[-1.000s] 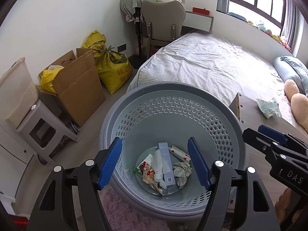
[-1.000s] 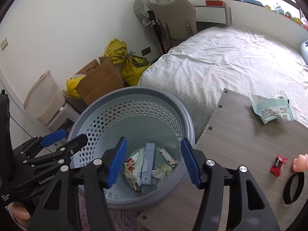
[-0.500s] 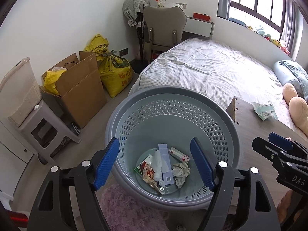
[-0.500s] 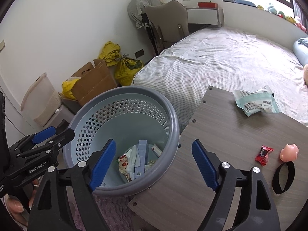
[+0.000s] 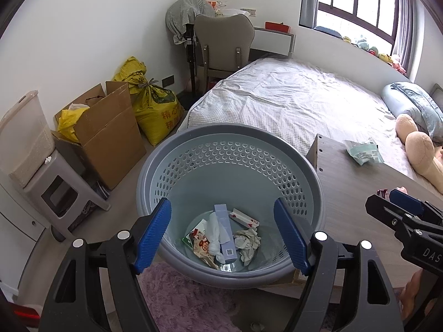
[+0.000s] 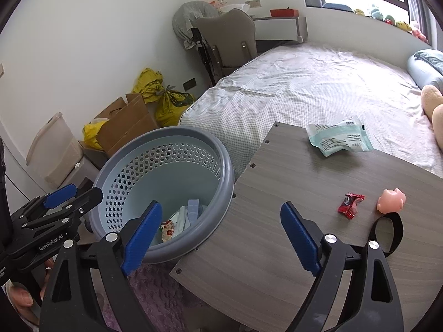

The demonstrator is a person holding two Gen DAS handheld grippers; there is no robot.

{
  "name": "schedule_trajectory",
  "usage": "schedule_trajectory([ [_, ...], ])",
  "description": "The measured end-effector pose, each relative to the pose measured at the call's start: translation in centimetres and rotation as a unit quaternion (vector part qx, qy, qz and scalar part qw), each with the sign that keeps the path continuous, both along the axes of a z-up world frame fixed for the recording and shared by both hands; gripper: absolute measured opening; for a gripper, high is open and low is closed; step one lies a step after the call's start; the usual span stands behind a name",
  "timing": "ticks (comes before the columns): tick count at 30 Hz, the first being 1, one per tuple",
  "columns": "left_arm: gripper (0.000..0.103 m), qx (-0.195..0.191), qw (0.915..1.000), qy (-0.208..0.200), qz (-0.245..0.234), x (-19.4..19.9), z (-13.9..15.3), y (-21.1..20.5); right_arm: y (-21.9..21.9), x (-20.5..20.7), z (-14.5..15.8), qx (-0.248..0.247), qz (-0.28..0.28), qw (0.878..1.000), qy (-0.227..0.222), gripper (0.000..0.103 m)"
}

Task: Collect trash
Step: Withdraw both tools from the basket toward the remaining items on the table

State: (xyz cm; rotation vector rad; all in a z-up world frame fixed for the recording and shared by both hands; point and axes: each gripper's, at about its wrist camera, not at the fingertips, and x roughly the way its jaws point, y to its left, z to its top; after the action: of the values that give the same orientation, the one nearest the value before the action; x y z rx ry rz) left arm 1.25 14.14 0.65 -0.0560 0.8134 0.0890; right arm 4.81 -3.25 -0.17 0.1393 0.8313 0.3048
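Bedroom light is falling on a grey desk [image 6: 290, 221] beside the bed [image 6: 304, 83]. Left hand-held gripper [image 5: 223, 235] is hanging over the bin [image 5: 229, 138], jaws apart and gripping nothing. Right hand-held gripper [image 6: 221, 232] has just been opening wider, nothing between its jaws, and is straddling the bin's rim and the desk edge. Trash is waiting on the desk: a red wrapper [image 6: 350, 201] near a pink toy [image 6: 391, 199] and, farther off, a green packet [image 6: 339, 139]. Bin contents are piling at the bottom, so more looks left to collect.
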Motion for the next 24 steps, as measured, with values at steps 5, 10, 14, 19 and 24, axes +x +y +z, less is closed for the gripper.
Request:
schedule_trajectory([
  [5, 0.073, 0.005, 0.9999, -0.006, -0.009, -0.6, 0.4, -1.0, -1.3, -1.0, 0.3, 0.0, -0.009, 1.0, -0.005, 0.086],
  [10, 0.073, 0.002, 0.9998, -0.008, -0.018, -1.0, 0.7, -2.0, -2.9, -1.9, 0.4, 0.003, -0.024, 1.0, -0.01, 0.087],
  [14, 0.073, -0.001, 0.9996, -0.009, -0.025, -1.3, 0.8, -2.8, -4.3, -2.5, 0.5, 0.004, -0.038, 0.999, -0.013, 0.087],
  [19, 0.073, 0.004, 0.9992, -0.011, -0.039, -1.7, 1.0, -4.3, -6.2, -3.4, 0.4, 0.007, -0.055, 0.998, -0.016, 0.087],
  [24, 0.073, 0.006, 0.9984, -0.011, -0.055, -2.0, 1.1, -5.9, -7.9, -4.2, 0.1, 0.009, -0.072, 0.997, -0.014, 0.087],
])
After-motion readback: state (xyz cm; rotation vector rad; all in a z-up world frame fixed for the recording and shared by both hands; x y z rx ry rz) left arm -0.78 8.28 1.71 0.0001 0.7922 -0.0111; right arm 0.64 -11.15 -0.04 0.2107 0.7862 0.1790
